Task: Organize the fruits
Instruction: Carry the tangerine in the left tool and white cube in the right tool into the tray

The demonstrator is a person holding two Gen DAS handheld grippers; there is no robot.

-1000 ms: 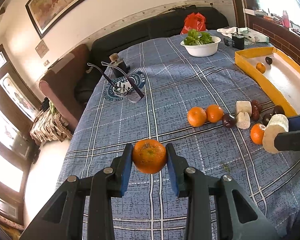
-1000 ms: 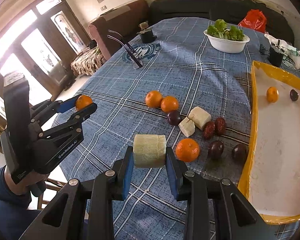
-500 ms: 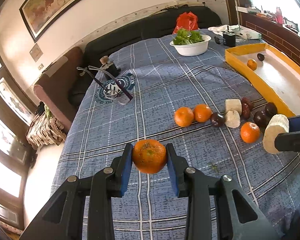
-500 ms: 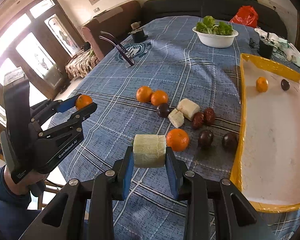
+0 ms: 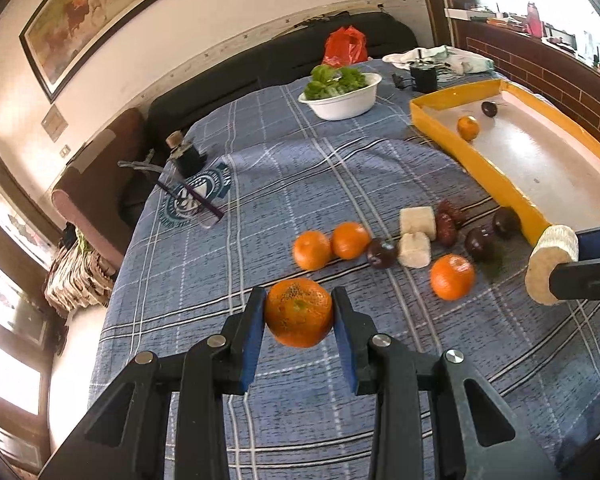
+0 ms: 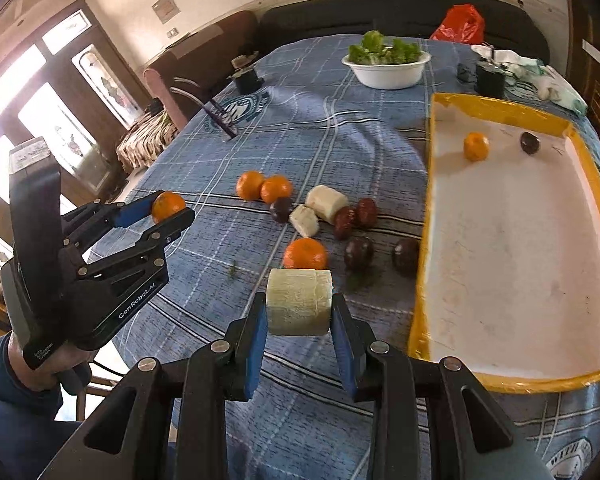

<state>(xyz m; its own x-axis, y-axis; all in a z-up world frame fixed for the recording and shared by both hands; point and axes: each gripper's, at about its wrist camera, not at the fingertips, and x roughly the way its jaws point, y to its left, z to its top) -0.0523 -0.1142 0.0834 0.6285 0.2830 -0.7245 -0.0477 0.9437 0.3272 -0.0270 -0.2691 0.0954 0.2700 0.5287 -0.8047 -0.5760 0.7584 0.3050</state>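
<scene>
My left gripper point(image 5: 299, 312) is shut on an orange point(image 5: 299, 313) and holds it above the blue checked tablecloth; it also shows in the right wrist view point(image 6: 168, 212). My right gripper point(image 6: 299, 309) is shut on a pale cylindrical fruit chunk point(image 6: 299, 302), also in the left wrist view point(image 5: 550, 265). Loose oranges point(image 6: 305, 254), pale chunks point(image 6: 326, 202) and dark plums point(image 6: 359, 253) lie on the cloth between the grippers and the yellow tray point(image 6: 422, 264). The tray holds one orange point(image 6: 476, 146) and one plum point(image 6: 530, 142).
A white bowl of greens point(image 6: 386, 64) stands at the far side. Glasses point(image 6: 220, 114) and a small dark jar point(image 6: 246, 76) lie far left. A black cup point(image 6: 490, 76) and a cloth point(image 6: 540, 76) sit behind the tray. A sofa lines the far wall.
Both grippers have moved right and forward with their loads; the loose fruit and tray now sit closer and further left in both views. Both grips are unchanged.
</scene>
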